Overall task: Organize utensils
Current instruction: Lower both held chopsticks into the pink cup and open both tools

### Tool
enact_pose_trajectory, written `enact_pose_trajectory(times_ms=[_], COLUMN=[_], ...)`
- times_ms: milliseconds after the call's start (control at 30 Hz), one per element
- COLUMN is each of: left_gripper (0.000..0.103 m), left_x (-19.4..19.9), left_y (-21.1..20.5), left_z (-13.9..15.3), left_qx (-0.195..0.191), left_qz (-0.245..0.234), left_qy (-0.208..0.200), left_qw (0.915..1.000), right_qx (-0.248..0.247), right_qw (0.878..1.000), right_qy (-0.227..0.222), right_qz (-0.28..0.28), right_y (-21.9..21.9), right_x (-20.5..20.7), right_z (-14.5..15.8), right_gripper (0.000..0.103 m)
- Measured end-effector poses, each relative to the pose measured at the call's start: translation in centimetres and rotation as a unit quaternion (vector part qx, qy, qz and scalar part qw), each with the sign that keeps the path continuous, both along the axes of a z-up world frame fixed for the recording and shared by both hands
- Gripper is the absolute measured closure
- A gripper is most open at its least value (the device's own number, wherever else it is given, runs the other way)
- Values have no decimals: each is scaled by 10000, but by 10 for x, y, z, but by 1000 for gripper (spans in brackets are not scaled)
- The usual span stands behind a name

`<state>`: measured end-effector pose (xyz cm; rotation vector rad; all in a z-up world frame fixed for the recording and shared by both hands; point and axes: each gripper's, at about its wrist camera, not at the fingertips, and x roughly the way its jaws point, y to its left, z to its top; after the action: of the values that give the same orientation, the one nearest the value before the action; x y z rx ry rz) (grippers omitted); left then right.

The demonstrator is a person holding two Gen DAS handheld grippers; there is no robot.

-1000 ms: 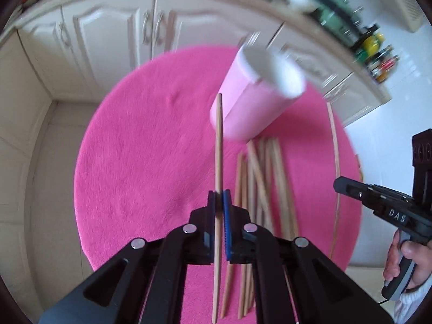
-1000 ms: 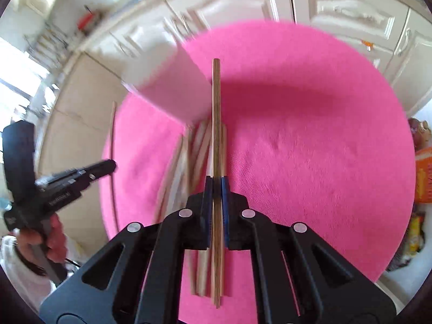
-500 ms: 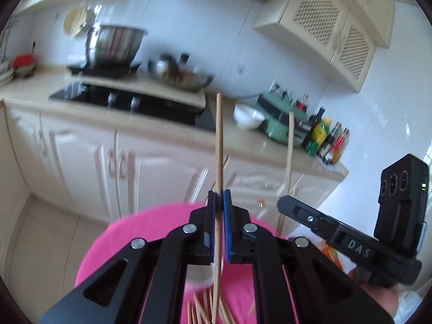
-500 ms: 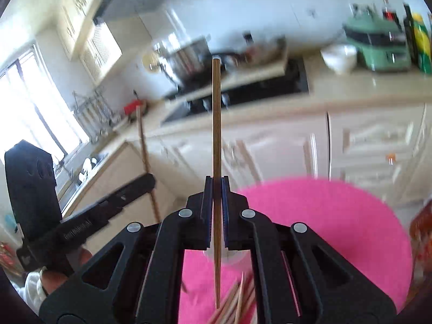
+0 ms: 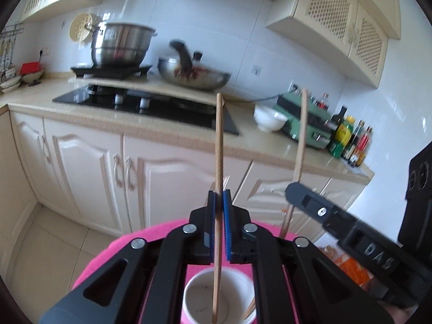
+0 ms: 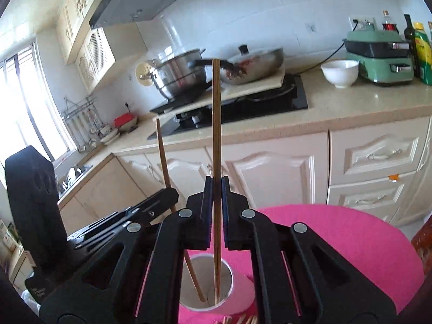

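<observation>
White "DAS" lettering marks the right gripper body.

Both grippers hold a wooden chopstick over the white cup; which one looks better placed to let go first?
Marginally the right. The right gripper holds its wooden chopstick upright, tip down inside the white cup. The left gripper's chopstick also reaches into the cup.

A home kitchen — hob, steel pot, cream cabinets.
</observation>
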<state>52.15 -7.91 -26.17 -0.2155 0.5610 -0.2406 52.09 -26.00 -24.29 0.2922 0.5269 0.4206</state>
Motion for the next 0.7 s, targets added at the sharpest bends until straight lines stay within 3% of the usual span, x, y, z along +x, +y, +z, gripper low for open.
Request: enact_pose_trajectory(times_ms=[233,533,600,633,700], left_gripper=[97,96,89,77,74], left_x=[-21,-36,-38,-39,-43], left_y=[4,3,4,5,8], left_z=[-25,-29,-29,-28,-27], left_qx=[283,485,515,514,501], left_qz=[55,9,11,9,31], left_qy=[419,628,712,736,735], left_qw=[9987,9968,9961,9960,9960], right_qx=[-254,-516,-529,-546,-569], right_qw=[9988,9954,9953,9952,9947], right_qy=[386,748,757,770,818], right_qz=[154,297,284,270,255], right_y=[-1,7,8,8,9], right_x=[-22,-37,-39,-39,-40], right_z=[-20,-36,-36,-35,-34], right_gripper=[96,96,95,95,95])
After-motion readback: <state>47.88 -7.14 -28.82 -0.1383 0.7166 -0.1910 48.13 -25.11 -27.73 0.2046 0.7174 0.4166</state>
